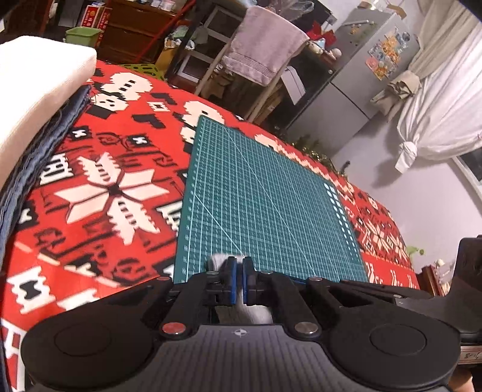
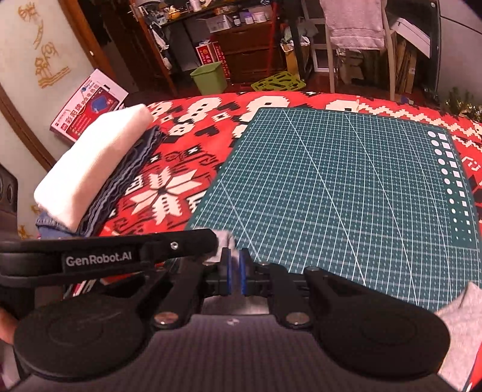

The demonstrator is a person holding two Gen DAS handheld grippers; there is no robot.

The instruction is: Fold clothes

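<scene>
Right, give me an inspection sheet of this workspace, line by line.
Surface: red patterned blanket with a green cutting mat lying on it.
Job's things: grey garment at the near edge, pinched by the grippers; folded stack of white on blue cloth left of the mat.
Clutter: nothing seen on the mat.
Grippers: left gripper shut on grey cloth; right gripper nearly closed, grey cloth beside it, grip unclear.
Cables: nothing seen.
Surroundings: towel over a chair, green bin, fridge, tied white curtain.
</scene>
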